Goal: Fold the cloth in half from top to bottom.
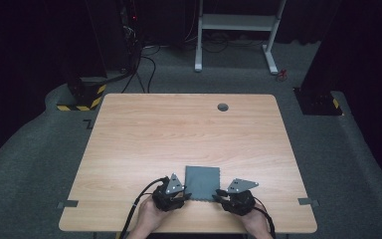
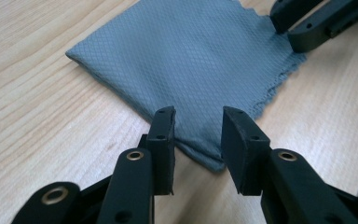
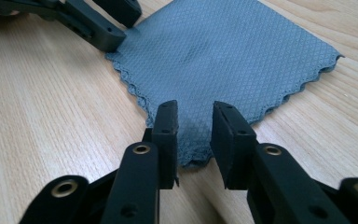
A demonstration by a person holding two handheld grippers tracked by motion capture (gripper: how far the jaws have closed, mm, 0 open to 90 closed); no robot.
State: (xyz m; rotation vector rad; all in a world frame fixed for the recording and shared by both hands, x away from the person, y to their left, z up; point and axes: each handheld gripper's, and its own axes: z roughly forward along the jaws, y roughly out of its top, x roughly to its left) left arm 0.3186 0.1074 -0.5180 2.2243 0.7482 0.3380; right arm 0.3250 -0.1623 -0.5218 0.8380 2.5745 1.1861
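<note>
Both grippers, left [image 1: 185, 192] and right [image 1: 221, 195], sit at the table's [image 1: 144, 139] six o'clock edge, fingers [image 2: 164, 135] parted astride the near corners of a folded grey cloth [image 1: 202, 182] lying flat. Grasping seems underway; closing on both corners likely comes next.

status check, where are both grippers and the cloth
Left gripper open, jaws astride the grey cloth's near left corner. Right gripper open, astride the near right corner. Cloth flat on the table, nothing in the way.

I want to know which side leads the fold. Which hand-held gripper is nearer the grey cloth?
Neither clearly: the left hand-held gripper straddles the grey cloth's near-left corner, the right hand-held gripper its near-right corner, jaws open.
</note>
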